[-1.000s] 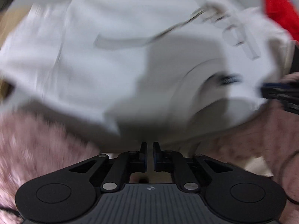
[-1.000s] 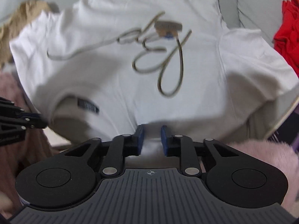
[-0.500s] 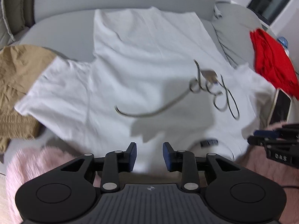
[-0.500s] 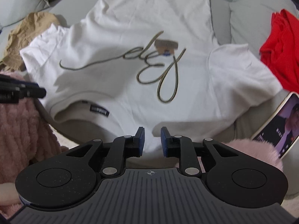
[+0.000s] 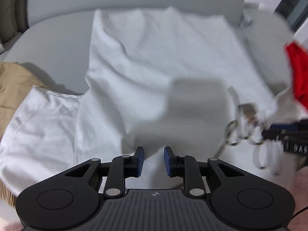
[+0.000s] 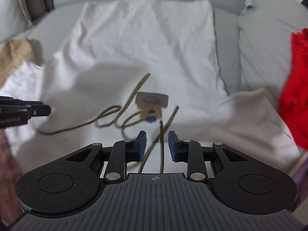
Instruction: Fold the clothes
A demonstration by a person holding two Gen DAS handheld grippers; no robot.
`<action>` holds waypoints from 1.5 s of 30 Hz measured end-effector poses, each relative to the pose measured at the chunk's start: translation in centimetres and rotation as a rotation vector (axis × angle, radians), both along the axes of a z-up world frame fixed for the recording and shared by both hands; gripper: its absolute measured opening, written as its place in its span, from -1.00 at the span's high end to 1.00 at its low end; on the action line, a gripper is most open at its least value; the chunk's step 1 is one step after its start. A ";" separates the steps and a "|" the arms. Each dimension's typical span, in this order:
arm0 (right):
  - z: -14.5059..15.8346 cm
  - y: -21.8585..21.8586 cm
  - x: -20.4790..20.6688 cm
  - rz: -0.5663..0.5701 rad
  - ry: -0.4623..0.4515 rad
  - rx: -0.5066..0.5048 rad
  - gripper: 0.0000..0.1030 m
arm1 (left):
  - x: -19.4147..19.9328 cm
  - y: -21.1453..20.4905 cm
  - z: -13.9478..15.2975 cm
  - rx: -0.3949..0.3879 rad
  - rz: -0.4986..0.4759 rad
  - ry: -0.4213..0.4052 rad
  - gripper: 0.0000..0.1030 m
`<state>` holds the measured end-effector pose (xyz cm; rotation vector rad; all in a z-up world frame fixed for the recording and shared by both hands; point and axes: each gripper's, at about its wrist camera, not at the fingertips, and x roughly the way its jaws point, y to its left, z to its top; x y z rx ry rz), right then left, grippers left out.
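White T-shirt [image 6: 134, 44]: spread flat on the grey sofa [image 6: 227, 38], filling the middle of both views; soft, creased cotton with a looping olive script print [image 6: 123, 113] and a small card tag [image 6: 152, 100] at centre.
Shirt edges: hem straight across the upper frame near the sofa back; one sleeve reaches lower left in the left view, the other lower right in the right view.
Open room: a bare strip of grey cushion shows left of the shirt body and along its right side.
Left hand-held gripper [image 5: 153, 161]: blue-padded jaws apart, having just narrowed a little, nothing between them, over the shirt's near part.
Right hand-held gripper [image 6: 157, 146]: jaws apart, having just widened, empty, above the script.
Tan garment [image 5: 13, 84]: crumpled, at the left edge, touching the sleeve.
Red garment [image 6: 296, 96]: bunched at the right edge.
Right view only: tag and script sharp; pale piped cushion [image 6: 11, 5] at upper left.
Left view only: script blurred at right.
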<state>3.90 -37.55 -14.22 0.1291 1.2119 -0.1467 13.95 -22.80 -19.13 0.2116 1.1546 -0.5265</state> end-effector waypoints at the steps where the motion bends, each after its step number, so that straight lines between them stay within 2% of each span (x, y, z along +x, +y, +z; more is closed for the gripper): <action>1: -1.0 -0.1 1.0 -0.004 0.010 -0.009 0.37 | 0.6 -0.4 -0.1 -0.001 -0.002 -0.015 0.59; 2: -1.4 -0.2 1.5 -0.011 -0.002 -0.011 0.22 | 1.5 -0.9 -0.3 -0.008 0.002 -0.027 0.59; 3: -1.4 -0.3 2.0 -0.021 -0.025 -0.014 0.19 | 2.1 -1.1 -0.3 -0.014 0.010 -0.035 0.59; 6: -1.6 -1.2 4.9 -0.041 -0.093 -0.042 0.27 | 4.7 -1.9 -0.6 -0.027 0.034 -0.070 0.59; 11: -3.0 -3.0 10.0 -0.038 -0.095 -0.079 0.27 | 10.2 -3.7 -2.3 -0.034 0.082 -0.079 0.59; 15: -4.0 -4.9 14.5 -0.054 -0.147 -0.088 0.28 | 13.6 -5.4 -3.3 -0.051 0.076 -0.138 0.58; 17: -4.5 -6.1 17.0 -0.065 -0.178 -0.077 0.17 | 15.9 -6.3 -3.5 -0.078 0.084 -0.169 0.52; 19: -4.5 -7.0 18.6 -0.076 -0.214 -0.087 0.18 | 18.0 -6.7 -3.2 -0.093 0.095 -0.208 0.49; 22: -3.1 -9.2 20.9 -0.112 -0.294 -0.109 0.21 | 21.2 -5.5 -1.7 -0.159 0.130 -0.256 0.45; 25: -1.2 -12.4 22.0 -0.150 -0.385 -0.134 0.13 | 23.3 -2.9 -0.5 -0.172 0.152 -0.312 0.10; 26: -0.9 -13.7 22.3 -0.154 -0.404 -0.152 0.05 | 23.7 -2.0 -0.5 -0.160 0.158 -0.320 0.09; 32: -3.0 -18.1 24.4 -0.142 -0.320 -0.150 0.03 | 24.3 0.6 -1.6 -0.096 0.175 -0.310 0.09; 33: -3.2 -18.1 24.5 -0.133 -0.322 -0.143 0.04 | 24.2 0.7 -1.8 -0.093 0.178 -0.306 0.09; 35: -3.6 -17.5 25.1 -0.094 -0.337 -0.137 0.30 | 24.2 0.5 -1.8 -0.094 0.171 -0.302 0.08; 36: -3.8 -17.1 25.5 -0.073 -0.322 -0.147 0.47 | 24.2 0.4 -1.8 -0.093 0.167 -0.302 0.08; 37: -3.9 -16.6 25.8 -0.047 -0.307 -0.163 0.89 | 24.2 0.3 -1.7 -0.096 0.161 -0.303 0.08; 38: -3.8 -16.1 26.0 -0.019 -0.300 -0.199 0.97 | 24.1 0.3 -1.5 -0.100 0.158 -0.306 0.08; 42: -2.1 -16.0 25.9 -0.062 -0.350 -0.378 0.98 | 24.4 0.6 -0.9 -0.129 0.170 -0.321 0.06; 44: -1.6 -18.7 25.4 -0.218 -0.346 -0.358 0.95 | 24.6 0.5 -1.2 -0.137 0.183 -0.320 0.03; 45: -1.9 -19.6 25.4 -0.248 -0.319 -0.325 0.88 | 24.7 0.5 -1.4 -0.136 0.187 -0.314 0.03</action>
